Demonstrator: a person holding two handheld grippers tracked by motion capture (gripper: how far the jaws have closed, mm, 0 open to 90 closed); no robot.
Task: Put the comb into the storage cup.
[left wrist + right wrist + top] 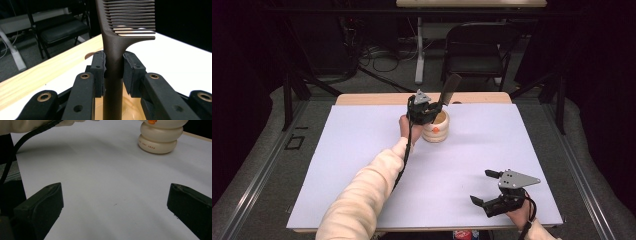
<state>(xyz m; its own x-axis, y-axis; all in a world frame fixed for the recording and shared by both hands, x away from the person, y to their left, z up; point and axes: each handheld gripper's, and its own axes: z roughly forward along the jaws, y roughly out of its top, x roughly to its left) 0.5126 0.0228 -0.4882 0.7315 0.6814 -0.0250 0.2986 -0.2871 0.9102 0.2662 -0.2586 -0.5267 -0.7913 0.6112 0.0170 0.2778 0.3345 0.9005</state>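
The left gripper (113, 72) is clamping the handle of a dark brown comb (117, 50), its two black pads pressing on the handle from either side. The comb is standing upright, its teeth rising above the jaws and its handle running down into the cream ribbed holder (435, 128) right below. In the high view this gripper (428, 111) is hanging over the holder's mouth near the far edge of the bench (362, 150), with the comb (450, 90) tilting slightly up and away, and the cream sleeve (362, 195) is reaching in from the near side. The holder is sitting on the white sheet and is showing a small orange mark on its front. The right gripper (486, 187) is resting well apart at the near right corner, its jaws standing wide with nothing between them, pointing across the sheet toward the holder (160, 138).
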